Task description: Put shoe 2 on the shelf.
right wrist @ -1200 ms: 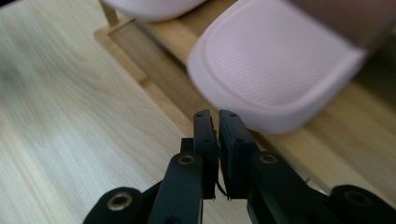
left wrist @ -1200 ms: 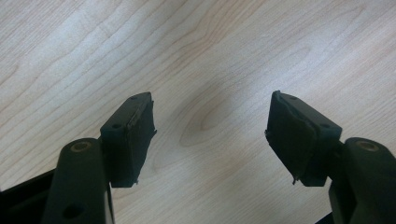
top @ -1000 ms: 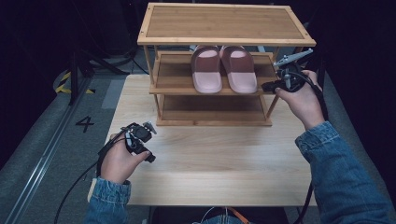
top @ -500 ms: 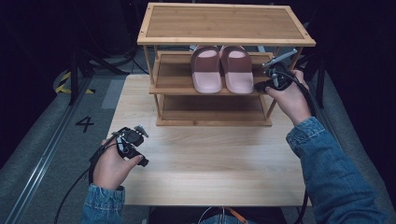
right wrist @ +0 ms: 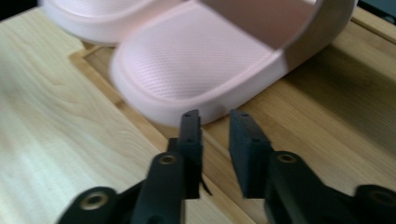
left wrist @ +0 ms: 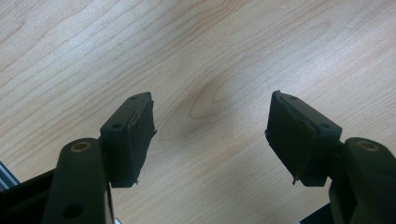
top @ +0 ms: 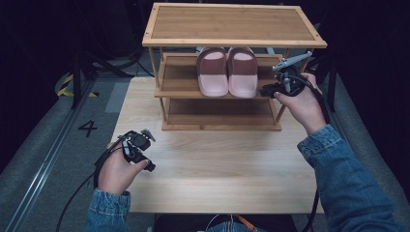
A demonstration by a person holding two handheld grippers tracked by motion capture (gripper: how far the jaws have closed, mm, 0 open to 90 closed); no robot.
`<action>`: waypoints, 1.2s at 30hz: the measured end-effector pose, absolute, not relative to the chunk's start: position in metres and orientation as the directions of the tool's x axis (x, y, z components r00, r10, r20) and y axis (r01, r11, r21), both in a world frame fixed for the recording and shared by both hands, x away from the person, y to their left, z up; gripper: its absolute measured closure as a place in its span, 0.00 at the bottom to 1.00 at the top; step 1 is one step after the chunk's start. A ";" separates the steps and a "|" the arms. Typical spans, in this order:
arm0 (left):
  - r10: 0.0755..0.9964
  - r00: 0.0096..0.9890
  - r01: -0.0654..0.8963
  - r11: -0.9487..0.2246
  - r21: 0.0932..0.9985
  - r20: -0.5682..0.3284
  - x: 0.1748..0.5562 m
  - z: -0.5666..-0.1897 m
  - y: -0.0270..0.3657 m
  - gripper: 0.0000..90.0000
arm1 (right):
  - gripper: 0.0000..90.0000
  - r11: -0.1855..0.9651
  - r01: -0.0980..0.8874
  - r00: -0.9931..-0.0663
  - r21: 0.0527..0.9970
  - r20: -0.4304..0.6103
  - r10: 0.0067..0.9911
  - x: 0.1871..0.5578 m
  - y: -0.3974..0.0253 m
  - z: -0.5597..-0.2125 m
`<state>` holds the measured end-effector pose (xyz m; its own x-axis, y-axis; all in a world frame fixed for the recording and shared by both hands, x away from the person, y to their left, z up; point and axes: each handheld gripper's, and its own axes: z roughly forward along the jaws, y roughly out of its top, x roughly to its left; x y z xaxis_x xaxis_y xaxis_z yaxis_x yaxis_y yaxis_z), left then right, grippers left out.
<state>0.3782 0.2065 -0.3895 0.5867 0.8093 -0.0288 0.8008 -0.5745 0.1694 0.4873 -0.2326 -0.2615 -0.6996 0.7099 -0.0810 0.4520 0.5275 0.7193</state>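
The right tool [top: 270, 89], jaws slightly apart and gripping nothing, sits just beside the toe of the right slipper [top: 242, 72] on the rack's [top: 179, 87] middle shelf, while the left tool [top: 145, 145], jaws wide apart, hovers over the bench [top: 217, 164].

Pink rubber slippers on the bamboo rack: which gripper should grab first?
Right. The right gripper sits at the middle shelf beside the pink rubber slippers; the left gripper hovers open above the wooden table.

Pretty dim room overall, black all around. Light wooden table [top: 232, 164] sits on a grey floor [top: 43, 145] with a "4" marker [top: 88, 128] and yellow-black tape [top: 65, 84]. Dark stand legs [top: 77, 77] lurk off left.
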 end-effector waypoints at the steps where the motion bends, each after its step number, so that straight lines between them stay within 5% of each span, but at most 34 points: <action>1: 0.805 0.592 0.796 -0.580 0.175 -0.025 0.379 -0.389 0.206 0.36 | 0.76 0.529 0.449 -0.704 0.720 -0.080 0.706 0.484 -0.234 -0.261; 14: 0.796 0.606 0.783 -0.591 0.191 -0.020 0.390 -0.388 0.206 0.34 | 0.59 0.569 0.524 -0.691 0.634 -0.075 0.719 0.446 -0.286 -0.282; 36: 0.791 0.610 0.786 -0.601 0.148 -0.030 0.405 -0.399 0.201 0.35 | 0.47 0.565 0.711 -0.619 0.418 -0.009 0.785 0.422 -0.346 -0.393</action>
